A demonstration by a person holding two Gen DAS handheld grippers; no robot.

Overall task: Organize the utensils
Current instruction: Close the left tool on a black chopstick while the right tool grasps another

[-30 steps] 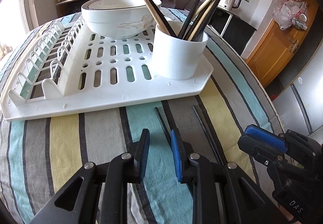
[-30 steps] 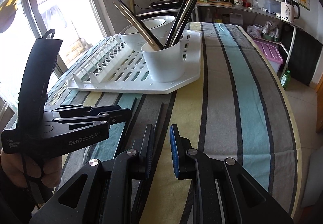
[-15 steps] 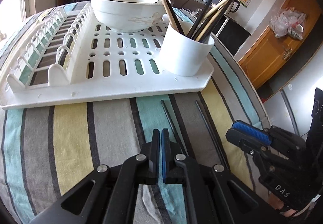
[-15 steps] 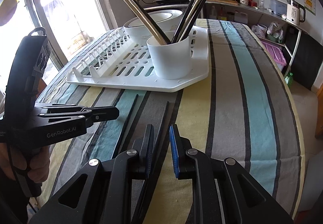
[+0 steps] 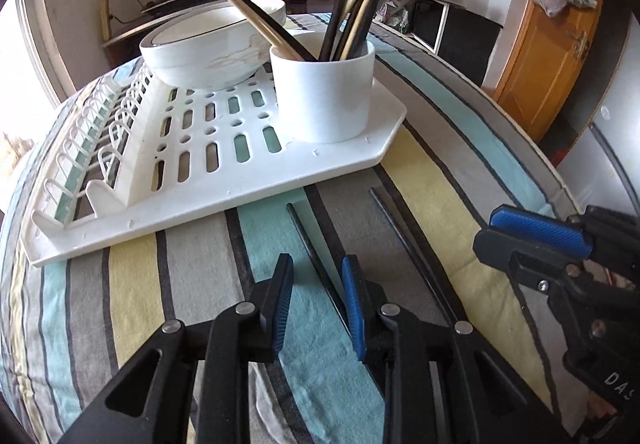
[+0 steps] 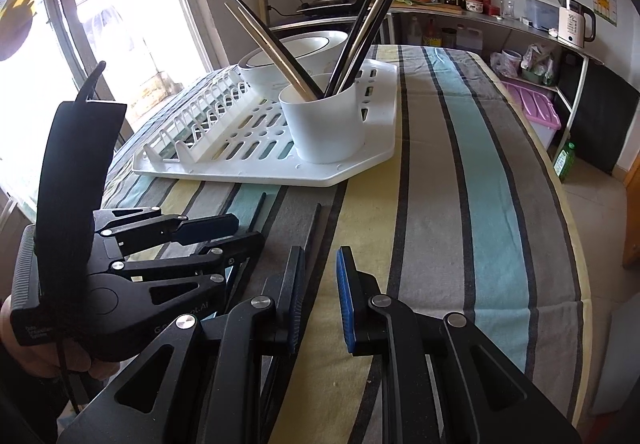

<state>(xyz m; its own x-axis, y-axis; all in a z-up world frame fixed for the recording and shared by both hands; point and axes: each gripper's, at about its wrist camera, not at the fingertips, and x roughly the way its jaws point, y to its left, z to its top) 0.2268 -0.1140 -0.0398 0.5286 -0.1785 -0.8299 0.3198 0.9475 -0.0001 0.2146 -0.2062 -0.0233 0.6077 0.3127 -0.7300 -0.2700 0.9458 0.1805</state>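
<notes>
Two black chopsticks lie on the striped tablecloth in front of the white drying rack (image 5: 224, 180): one (image 5: 316, 260) runs between my left gripper's fingers, the other (image 5: 408, 244) lies to its right. My left gripper (image 5: 318, 276) is open around the first chopstick, low over the cloth. My right gripper (image 6: 318, 270) is open; the second chopstick (image 6: 312, 228) lies beside its left finger. A white utensil cup (image 5: 324, 92) on the rack holds several chopsticks. The cup also shows in the right wrist view (image 6: 324, 124).
A white bowl (image 5: 208, 48) sits on the rack behind the cup. The table's right edge (image 6: 568, 204) curves close by. A counter with a pot, bottles and a kettle (image 6: 574, 20) stands at the back. The left gripper's body (image 6: 120, 268) is close to my right gripper.
My left gripper was shut half a second ago and has opened around the left chopstick. My right gripper has opened a little wider and stays near the second chopstick.
</notes>
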